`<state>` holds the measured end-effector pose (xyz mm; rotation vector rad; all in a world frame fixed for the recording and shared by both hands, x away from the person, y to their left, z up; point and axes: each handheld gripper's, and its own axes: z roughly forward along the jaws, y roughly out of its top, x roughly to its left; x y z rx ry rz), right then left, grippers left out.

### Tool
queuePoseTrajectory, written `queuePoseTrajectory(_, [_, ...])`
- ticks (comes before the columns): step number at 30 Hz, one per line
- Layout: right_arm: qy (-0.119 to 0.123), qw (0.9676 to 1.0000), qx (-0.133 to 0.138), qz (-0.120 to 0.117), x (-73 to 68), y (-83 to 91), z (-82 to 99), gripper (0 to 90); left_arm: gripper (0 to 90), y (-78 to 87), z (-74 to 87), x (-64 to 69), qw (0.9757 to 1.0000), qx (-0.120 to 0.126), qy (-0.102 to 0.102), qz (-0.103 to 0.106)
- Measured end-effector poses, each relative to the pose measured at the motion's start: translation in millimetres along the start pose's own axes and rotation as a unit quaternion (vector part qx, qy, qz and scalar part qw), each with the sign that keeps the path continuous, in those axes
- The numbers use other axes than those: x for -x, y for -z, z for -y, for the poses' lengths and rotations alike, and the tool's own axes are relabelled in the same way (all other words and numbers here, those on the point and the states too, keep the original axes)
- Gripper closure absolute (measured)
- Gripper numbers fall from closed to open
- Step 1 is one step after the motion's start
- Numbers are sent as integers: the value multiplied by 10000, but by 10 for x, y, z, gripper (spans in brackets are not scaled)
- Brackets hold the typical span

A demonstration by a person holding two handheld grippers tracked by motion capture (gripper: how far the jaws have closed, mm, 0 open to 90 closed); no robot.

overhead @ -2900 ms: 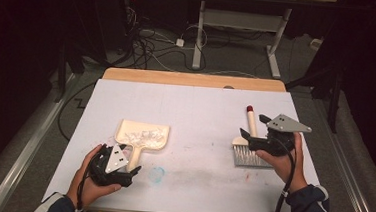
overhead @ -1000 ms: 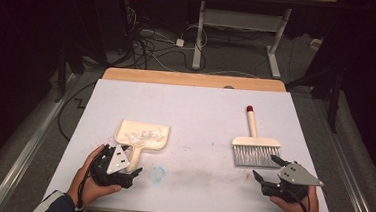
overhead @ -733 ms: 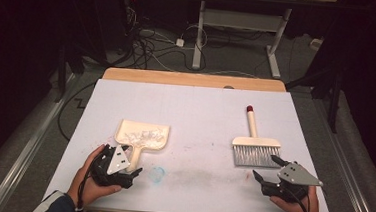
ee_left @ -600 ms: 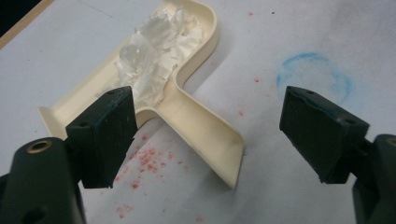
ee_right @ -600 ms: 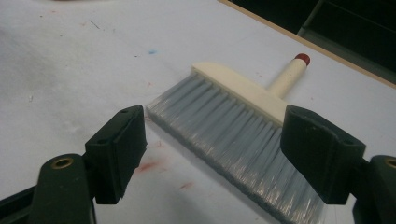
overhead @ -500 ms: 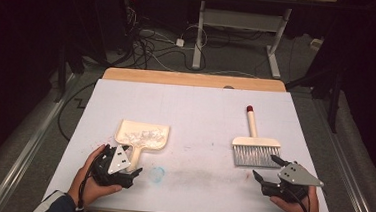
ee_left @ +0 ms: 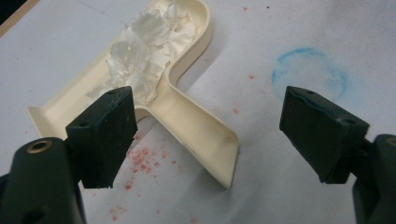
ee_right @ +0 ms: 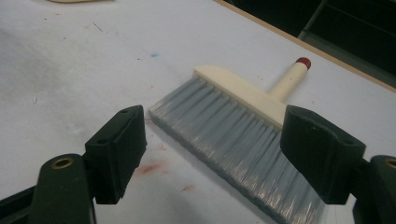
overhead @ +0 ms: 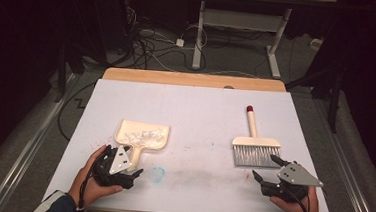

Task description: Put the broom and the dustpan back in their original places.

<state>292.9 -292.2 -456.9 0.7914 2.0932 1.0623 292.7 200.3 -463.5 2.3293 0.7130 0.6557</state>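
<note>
A cream dustpan (overhead: 141, 137) with white scraps in it lies at the front left of the table. Its handle (ee_left: 198, 135) runs back between the wide-apart jaws of my left gripper (ee_left: 208, 119), which touch nothing. In the high view that gripper (overhead: 128, 163) rests just in front of the pan. A brush (overhead: 255, 147) with grey bristles and a red-tipped cream handle lies flat at the right. My right gripper (overhead: 264, 165) sits open just in front of the bristles (ee_right: 233, 126), with the right gripper (ee_right: 215, 126) jaws apart and not touching them.
White paper (overhead: 195, 111) covers the table, with a wooden edge (overhead: 193, 79) at the back. A blue ring mark (overhead: 156, 174) and red specks (ee_left: 140, 156) stain the paper near the dustpan. Cables and desk legs lie on the floor beyond the table.
The right gripper, at the brush about three seconds ago, has drawn back toward the table's front edge, and the brush lies free. Nothing has moved in the last second.
</note>
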Motion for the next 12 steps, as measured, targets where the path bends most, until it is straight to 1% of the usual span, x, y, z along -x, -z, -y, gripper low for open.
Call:
queuePoseTrajectory(8, [13,10000,-39,-15,-1,-14,5,234,183,-19,-8,1,10000,-19,17,26])
queuePoseTrajectory(10, [18,10000,-53,-16,-1,-19,9,234,183,-21,-16,1,10000,-32,-21,27])
queuePoseTrajectory(12, [15,10000,-58,-18,-2,-24,9,234,183,-28,-24,5,10000,-7,4,20])
